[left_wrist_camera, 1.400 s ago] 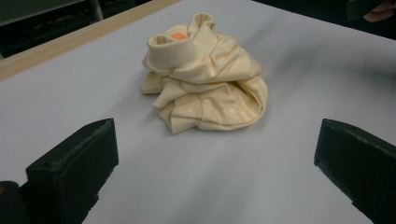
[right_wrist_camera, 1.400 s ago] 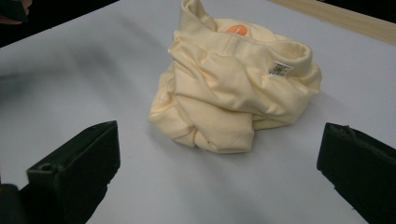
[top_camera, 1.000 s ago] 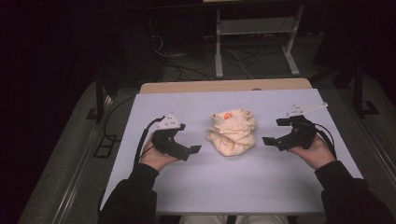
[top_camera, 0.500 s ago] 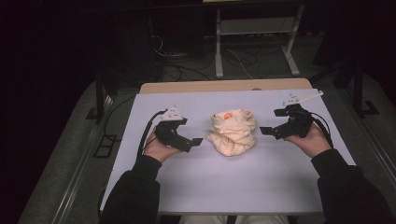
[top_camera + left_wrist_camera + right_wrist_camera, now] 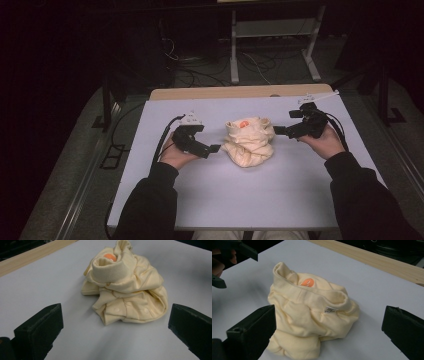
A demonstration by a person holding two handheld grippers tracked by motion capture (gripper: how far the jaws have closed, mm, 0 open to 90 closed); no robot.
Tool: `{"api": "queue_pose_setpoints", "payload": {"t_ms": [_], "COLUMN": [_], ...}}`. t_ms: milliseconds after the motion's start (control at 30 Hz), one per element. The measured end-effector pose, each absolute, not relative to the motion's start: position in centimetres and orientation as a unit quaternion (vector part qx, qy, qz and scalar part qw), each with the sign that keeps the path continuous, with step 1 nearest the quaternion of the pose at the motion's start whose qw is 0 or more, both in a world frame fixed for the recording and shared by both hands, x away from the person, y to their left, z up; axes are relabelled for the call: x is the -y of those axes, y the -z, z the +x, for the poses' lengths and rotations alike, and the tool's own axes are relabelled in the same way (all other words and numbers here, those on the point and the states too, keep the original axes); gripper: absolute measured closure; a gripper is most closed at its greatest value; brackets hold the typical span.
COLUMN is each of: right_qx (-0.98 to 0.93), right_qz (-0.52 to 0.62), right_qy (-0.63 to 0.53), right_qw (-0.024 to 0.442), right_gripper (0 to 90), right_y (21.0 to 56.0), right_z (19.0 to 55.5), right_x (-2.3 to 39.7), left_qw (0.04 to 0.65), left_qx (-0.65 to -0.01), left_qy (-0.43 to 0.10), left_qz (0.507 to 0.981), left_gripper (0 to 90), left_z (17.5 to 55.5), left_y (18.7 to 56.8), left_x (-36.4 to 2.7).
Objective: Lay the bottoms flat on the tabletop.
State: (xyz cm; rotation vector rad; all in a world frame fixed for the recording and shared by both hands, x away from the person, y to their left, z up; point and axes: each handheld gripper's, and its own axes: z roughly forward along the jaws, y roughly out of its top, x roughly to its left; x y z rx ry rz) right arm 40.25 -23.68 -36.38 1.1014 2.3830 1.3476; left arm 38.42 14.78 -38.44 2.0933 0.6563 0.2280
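Claws of left gripper (image 5: 216,148) and right gripper (image 5: 276,130) spread wide beside crumpled yellow garment (image 5: 248,141), orange patch (image 5: 243,124) half-buried in folds.

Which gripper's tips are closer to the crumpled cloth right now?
The right gripper: its tips almost meet the yellow garment at its upper edge. The left gripper stops just short, a sliver of table between.

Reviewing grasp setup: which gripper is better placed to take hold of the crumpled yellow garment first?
Left, narrowly. The left gripper sits open at the yellow garment, its folds between the jaws. The right gripper is open too, near the top.
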Motion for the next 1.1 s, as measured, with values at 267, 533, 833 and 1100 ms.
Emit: {"api": "queue_pose_setpoints", "payload": {"t_ms": [267, 533, 833, 1100], "right_qx": [-0.798, -0.796, -0.793, -0.793], "right_qz": [0.385, 0.4, 0.404, 0.412], "right_qy": [-0.454, -0.446, -0.446, -0.44], "right_qw": [0.094, 0.091, 0.094, 0.088], "right_gripper": [0.0, 0.0, 0.0, 0.0], "right_y": [37.3, 38.3, 38.8, 39.6], "right_z": [41.3, 42.3, 43.1, 43.5], "right_x": [23.7, 23.6, 22.7, 22.1], "left_qw": [0.453, 0.457, 0.47, 0.473], "left_qx": [-0.277, -0.289, -0.297, -0.302], "left_qy": [-0.087, -0.079, -0.062, -0.049], "left_qz": [0.843, 0.837, 0.829, 0.826], "left_gripper": [0.0, 0.0, 0.0, 0.0], "left_z": [39.3, 40.2, 41.0, 41.8], "left_y": [39.5, 40.7, 42.3, 44.0], "left_x": [-14.7, -14.3, -13.4, -12.4]}}
